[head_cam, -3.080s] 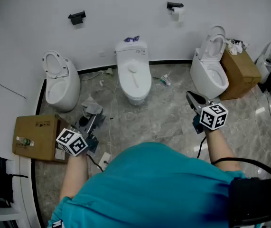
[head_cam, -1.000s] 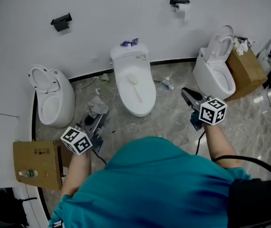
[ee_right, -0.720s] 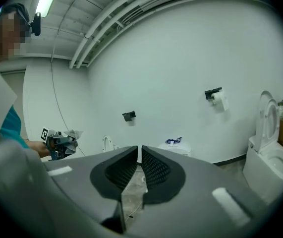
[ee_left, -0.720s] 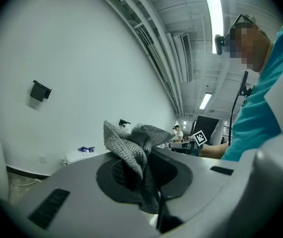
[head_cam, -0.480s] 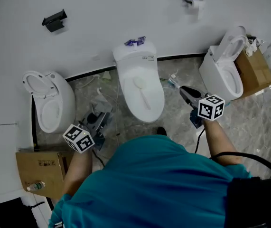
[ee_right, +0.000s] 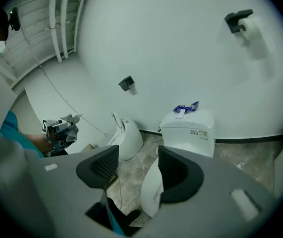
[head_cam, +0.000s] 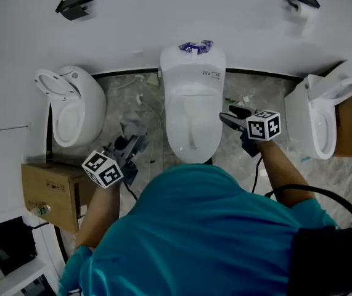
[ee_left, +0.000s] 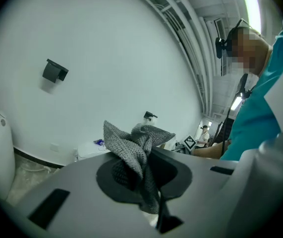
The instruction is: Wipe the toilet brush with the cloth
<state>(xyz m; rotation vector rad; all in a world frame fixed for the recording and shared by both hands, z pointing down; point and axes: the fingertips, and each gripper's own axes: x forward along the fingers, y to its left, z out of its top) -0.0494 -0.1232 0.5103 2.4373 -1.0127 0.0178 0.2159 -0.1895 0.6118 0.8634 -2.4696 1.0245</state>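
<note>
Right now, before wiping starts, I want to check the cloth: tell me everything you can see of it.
The cloth is grey, with a coarse knitted-looking weave, crumpled into a bunch. The left gripper is shut on it, pinching its lower part so that folds stick up above the jaws. It hangs in the air and touches nothing else.

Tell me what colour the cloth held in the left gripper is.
The cloth is grey, with a fine woven texture; the left gripper view shows it best.

Nothing is legible; the label (head_cam: 211, 74) on the middle toilet's tank (head_cam: 179, 59) is too small.
</note>
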